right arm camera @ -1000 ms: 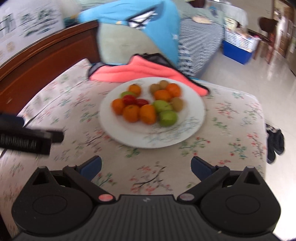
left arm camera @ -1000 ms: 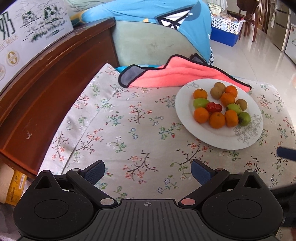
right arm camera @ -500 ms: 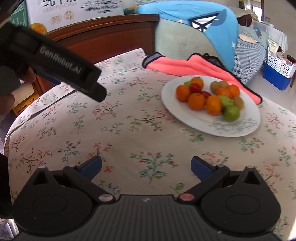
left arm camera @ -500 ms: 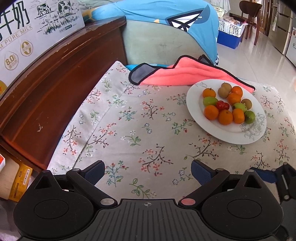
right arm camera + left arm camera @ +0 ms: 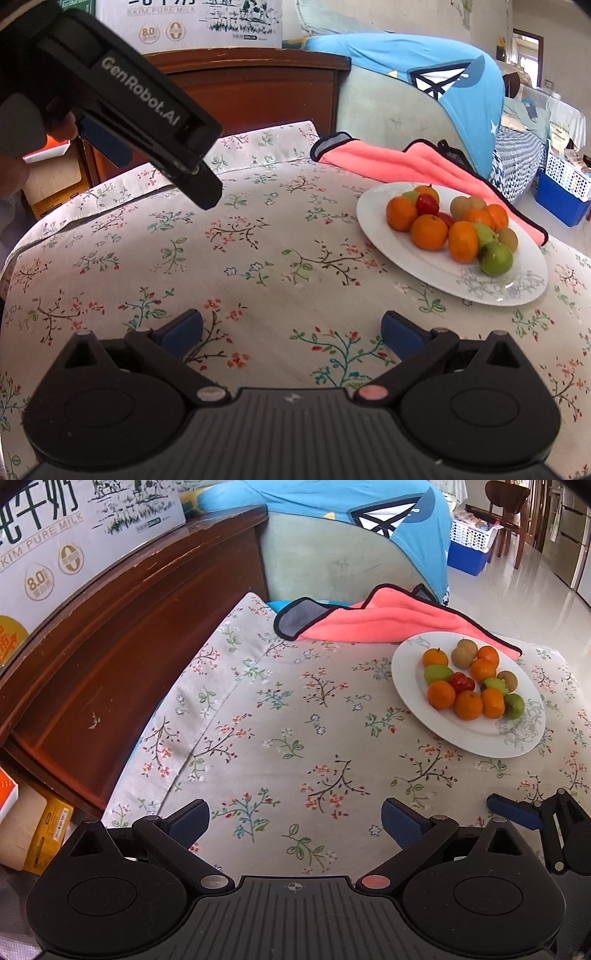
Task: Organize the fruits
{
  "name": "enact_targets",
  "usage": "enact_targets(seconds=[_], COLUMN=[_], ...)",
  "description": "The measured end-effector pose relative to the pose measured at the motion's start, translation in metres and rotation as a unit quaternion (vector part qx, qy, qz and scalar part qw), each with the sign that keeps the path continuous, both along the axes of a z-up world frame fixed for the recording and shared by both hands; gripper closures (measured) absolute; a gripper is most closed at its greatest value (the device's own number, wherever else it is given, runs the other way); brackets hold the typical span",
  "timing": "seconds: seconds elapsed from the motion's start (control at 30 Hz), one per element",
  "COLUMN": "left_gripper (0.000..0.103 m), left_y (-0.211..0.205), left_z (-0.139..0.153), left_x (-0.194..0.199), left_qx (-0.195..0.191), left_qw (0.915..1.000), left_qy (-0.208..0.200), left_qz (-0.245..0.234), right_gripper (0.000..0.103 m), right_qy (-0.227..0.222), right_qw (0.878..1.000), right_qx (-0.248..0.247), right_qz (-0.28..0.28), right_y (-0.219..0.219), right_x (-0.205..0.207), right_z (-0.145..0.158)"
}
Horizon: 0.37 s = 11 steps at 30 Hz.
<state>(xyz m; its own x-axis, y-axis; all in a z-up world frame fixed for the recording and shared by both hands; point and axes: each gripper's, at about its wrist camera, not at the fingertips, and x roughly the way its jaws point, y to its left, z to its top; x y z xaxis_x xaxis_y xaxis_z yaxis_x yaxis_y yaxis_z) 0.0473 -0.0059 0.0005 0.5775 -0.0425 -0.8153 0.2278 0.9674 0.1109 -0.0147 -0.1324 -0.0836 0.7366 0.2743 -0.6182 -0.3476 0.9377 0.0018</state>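
Orange and green fruit point(image 5: 452, 225) heaped on one plate point(image 5: 417, 275).
It lies ahead-right of my right gripper point(image 5: 291, 332), nearer than my left gripper point(image 5: 295, 821); both spread, empty.

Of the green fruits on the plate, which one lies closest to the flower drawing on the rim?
The round green fruit at the end of the pile on the white plate. It lies just beside the grey flower print; the other green fruits sit farther back among the oranges.

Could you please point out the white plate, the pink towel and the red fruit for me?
white plate point(image 5: 436, 280): right wrist view, bare near rim.
pink towel point(image 5: 388, 622): left wrist view, middle of the folded cloth.
red fruit point(image 5: 461, 681): left wrist view, top of its skin.
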Motion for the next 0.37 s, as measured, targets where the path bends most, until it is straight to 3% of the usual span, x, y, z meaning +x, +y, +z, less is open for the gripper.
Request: enact_targets(seconds=[0.37], left_gripper=[0.002], left_y=[0.0026], left_z=[-0.0055], left_x=[0.0001], left_qx=[0.004], left_qw=[1.0000], left_qy=[0.003], left_qz=[0.001], right_gripper=[0.001], right_qy=[0.002], right_qw=[1.000], right_qx=[0.003], right_qz=[0.004], right_y=[-0.0003], right_x=[0.0016], right_z=[-0.0023])
